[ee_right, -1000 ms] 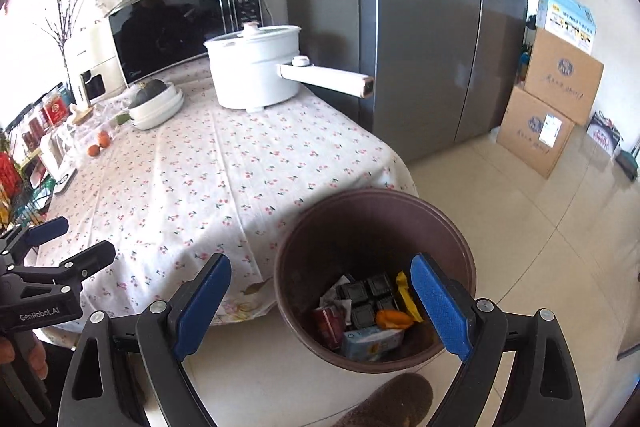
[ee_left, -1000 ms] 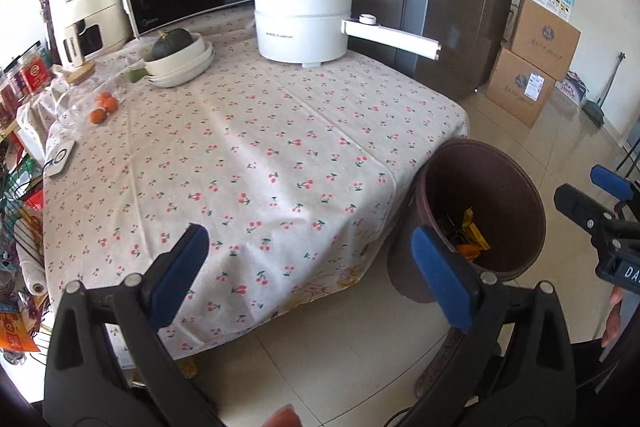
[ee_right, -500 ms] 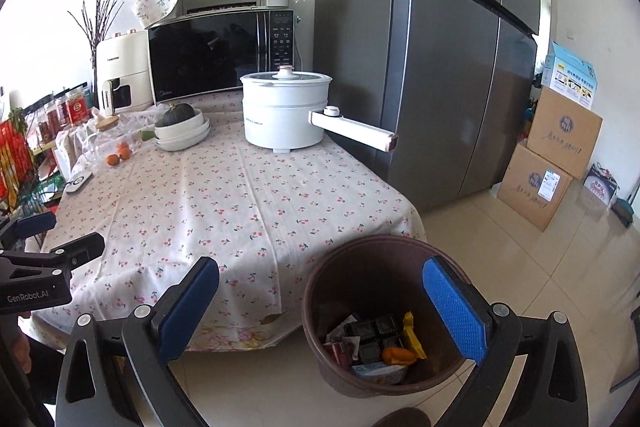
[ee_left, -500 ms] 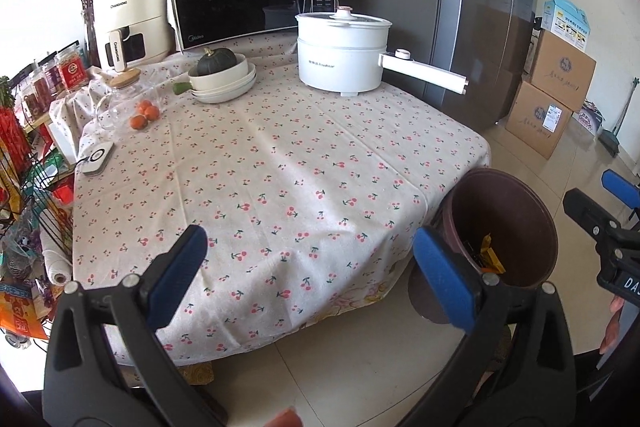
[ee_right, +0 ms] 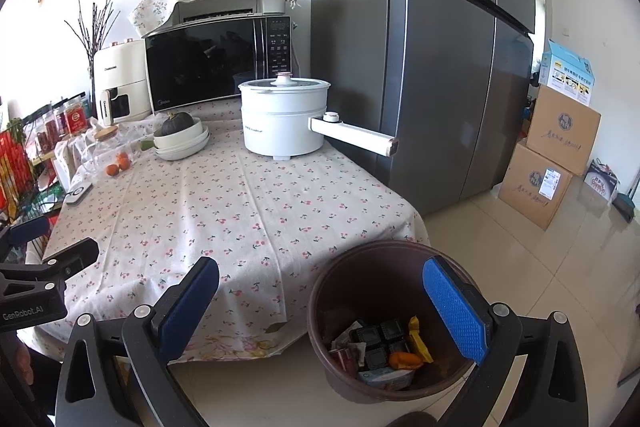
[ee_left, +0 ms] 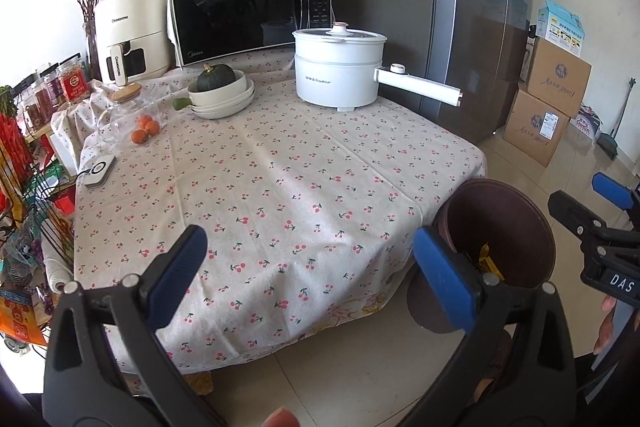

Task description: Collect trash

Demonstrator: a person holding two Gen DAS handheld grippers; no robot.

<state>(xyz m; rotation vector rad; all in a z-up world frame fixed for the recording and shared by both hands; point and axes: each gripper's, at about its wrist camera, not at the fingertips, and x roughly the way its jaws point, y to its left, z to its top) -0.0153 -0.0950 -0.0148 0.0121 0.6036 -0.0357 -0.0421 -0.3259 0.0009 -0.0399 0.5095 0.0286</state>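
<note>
A brown trash bin (ee_right: 362, 271) stands on the floor at the table's near right corner; it also shows in the left wrist view (ee_left: 516, 223). It holds wrappers, dark trays and an orange piece (ee_right: 404, 359). My left gripper (ee_left: 312, 271) is open and empty, held above the table's front edge. My right gripper (ee_right: 320, 307) is open and empty, above and in front of the bin. The right gripper also shows at the right edge of the left wrist view (ee_left: 596, 223).
The table (ee_left: 288, 187) has a cherry-print cloth. At its back stand a white pot with a long handle (ee_left: 340, 71), a bowl with a squash (ee_left: 220, 91), a microwave (ee_left: 248, 11), small oranges (ee_left: 146, 131) and a white device (ee_left: 98, 171). A fridge (ee_right: 440, 67) and cardboard boxes (ee_right: 552, 163) stand at the right.
Both grippers have pulled back and risen from the bin and table; more of the wall, microwave and fridge is in view. Both stay open and empty.
</note>
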